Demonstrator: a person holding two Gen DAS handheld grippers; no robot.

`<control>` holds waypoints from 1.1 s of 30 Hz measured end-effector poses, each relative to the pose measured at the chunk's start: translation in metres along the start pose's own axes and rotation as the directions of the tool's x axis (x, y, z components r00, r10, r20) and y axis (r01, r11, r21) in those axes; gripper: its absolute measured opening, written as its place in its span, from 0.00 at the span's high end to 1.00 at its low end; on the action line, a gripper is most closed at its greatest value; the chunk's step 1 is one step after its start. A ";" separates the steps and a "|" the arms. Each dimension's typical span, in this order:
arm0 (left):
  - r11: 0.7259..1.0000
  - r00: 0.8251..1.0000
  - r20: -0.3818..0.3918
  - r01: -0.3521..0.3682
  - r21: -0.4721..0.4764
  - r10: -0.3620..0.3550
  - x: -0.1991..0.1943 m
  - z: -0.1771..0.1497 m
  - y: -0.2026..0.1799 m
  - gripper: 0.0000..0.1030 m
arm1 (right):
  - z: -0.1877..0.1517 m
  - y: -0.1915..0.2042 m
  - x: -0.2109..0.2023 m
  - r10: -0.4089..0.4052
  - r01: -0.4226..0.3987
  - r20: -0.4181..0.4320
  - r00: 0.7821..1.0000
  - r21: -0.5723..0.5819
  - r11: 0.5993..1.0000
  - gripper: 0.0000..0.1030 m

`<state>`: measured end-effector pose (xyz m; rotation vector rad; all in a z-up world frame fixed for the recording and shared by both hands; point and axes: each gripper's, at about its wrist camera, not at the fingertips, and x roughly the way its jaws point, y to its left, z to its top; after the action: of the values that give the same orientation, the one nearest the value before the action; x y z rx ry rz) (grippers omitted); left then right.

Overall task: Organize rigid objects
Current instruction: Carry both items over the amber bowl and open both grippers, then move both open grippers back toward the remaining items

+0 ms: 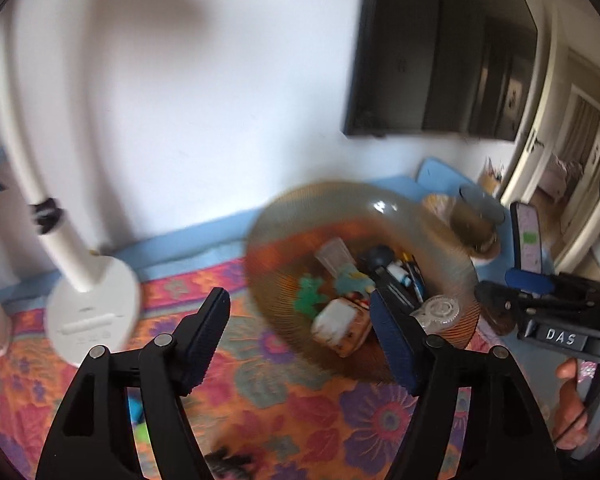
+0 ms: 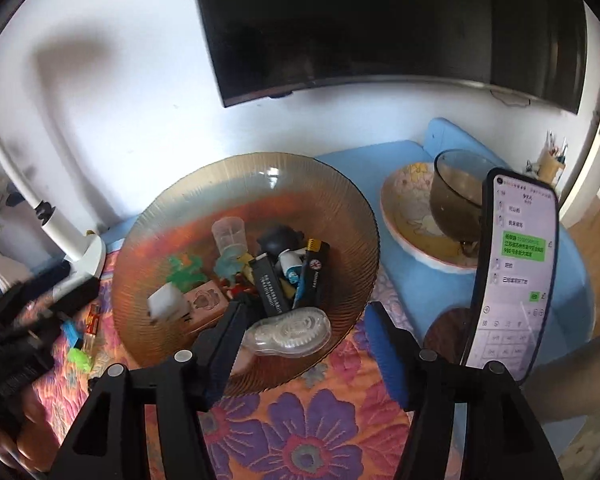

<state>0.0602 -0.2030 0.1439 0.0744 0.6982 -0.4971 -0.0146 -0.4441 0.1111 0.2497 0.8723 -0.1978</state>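
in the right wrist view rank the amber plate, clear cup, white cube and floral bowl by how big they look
1. amber plate, by far the widest
2. floral bowl, partly hidden by a dark glass cup
3. white cube and clear cup: these look alike in size, and the cube lies nearer the camera, so no ranking.

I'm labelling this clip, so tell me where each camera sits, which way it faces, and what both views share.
Left wrist: on the left tool, open, facing the wall and the glass dish over the floral cloth; the right tool and hand show at right.
Right wrist: on the right tool, open, over the dish's near rim; the blurred left tool shows at left.
Shared: dish, lamp, TV, phone.
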 end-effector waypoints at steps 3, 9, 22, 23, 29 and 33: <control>0.999 0.999 0.042 -0.028 -0.016 0.029 -0.032 -0.003 0.017 0.30 | -0.005 0.014 -0.014 0.020 -0.020 0.014 1.000 -0.020 1.000 0.38; 0.995 0.991 0.106 -0.080 -0.057 0.086 -0.099 -0.018 0.050 0.30 | -0.015 0.058 -0.055 0.061 -0.057 0.051 0.997 -0.085 0.995 0.38; 0.963 0.951 0.229 -0.160 -0.217 0.209 -0.235 -0.066 0.116 0.06 | -0.060 0.164 -0.138 0.172 -0.126 0.142 0.975 -0.286 0.950 0.22; 0.958 0.948 0.236 -0.158 -0.240 0.216 -0.241 -0.070 0.121 0.06 | -0.065 0.171 -0.143 0.178 -0.128 0.144 0.973 -0.305 0.944 0.22; 0.940 0.941 0.227 -0.180 -0.290 0.250 -0.259 -0.091 0.139 0.06 | -0.089 0.200 -0.165 0.224 -0.151 0.157 0.962 -0.381 0.912 0.22; 0.936 0.952 0.191 -0.172 -0.308 0.238 -0.242 -0.093 0.145 0.06 | -0.092 0.211 -0.158 0.237 -0.166 0.135 0.962 -0.397 0.903 0.22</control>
<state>-0.0869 0.0463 0.2119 -0.1805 0.5254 -0.1931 -0.1241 -0.2052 0.2053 -0.0451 0.6818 0.1453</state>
